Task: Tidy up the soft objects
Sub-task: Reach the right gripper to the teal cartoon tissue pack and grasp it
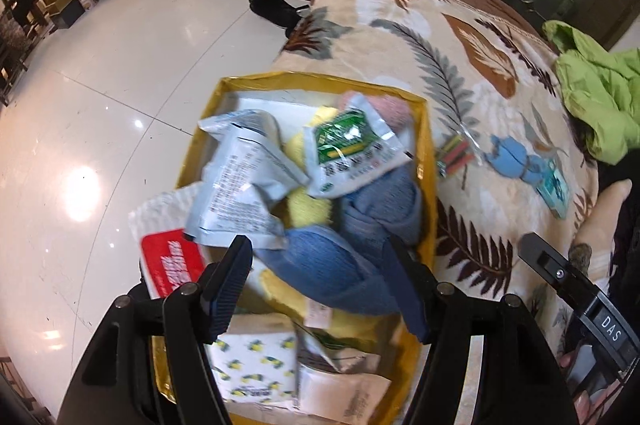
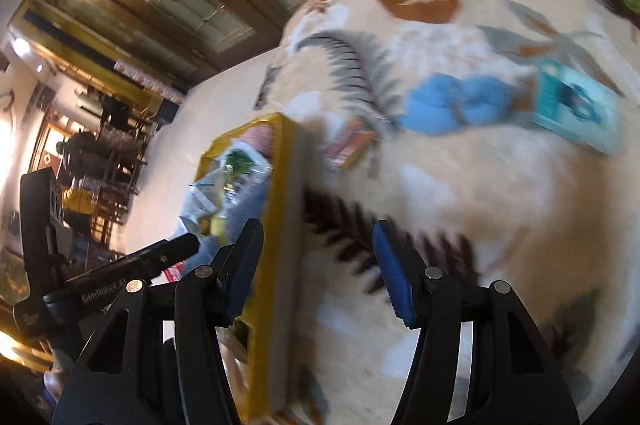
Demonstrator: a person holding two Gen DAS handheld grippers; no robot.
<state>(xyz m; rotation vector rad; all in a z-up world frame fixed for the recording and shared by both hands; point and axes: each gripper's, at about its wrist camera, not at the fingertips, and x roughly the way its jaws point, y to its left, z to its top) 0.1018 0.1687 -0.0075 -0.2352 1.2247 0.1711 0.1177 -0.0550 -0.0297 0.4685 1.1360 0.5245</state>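
Note:
A yellow box (image 1: 428, 161) rests on a leaf-patterned blanket (image 1: 460, 37) and is full of soft things and packets: a blue slipper (image 1: 332, 269), a grey-blue cloth (image 1: 384, 205), yellow cloth (image 1: 310, 209), a pink item (image 1: 394, 109), foil packets (image 1: 240, 193). My left gripper (image 1: 320, 285) is open above the blue slipper, its fingers on either side of it. A light blue sock pair with a teal card (image 2: 472, 105) lies on the blanket, also in the left wrist view (image 1: 516, 161). My right gripper (image 2: 316, 265) is open and empty above the blanket, beside the box (image 2: 280, 225).
A small multicoloured striped pack (image 1: 454, 155) lies on the blanket next to the box. A green jacket (image 1: 596, 85) sits at the blanket's right. A shiny tiled floor (image 1: 100, 105) lies to the left, with a black object (image 1: 272, 5) on it and glass doors behind.

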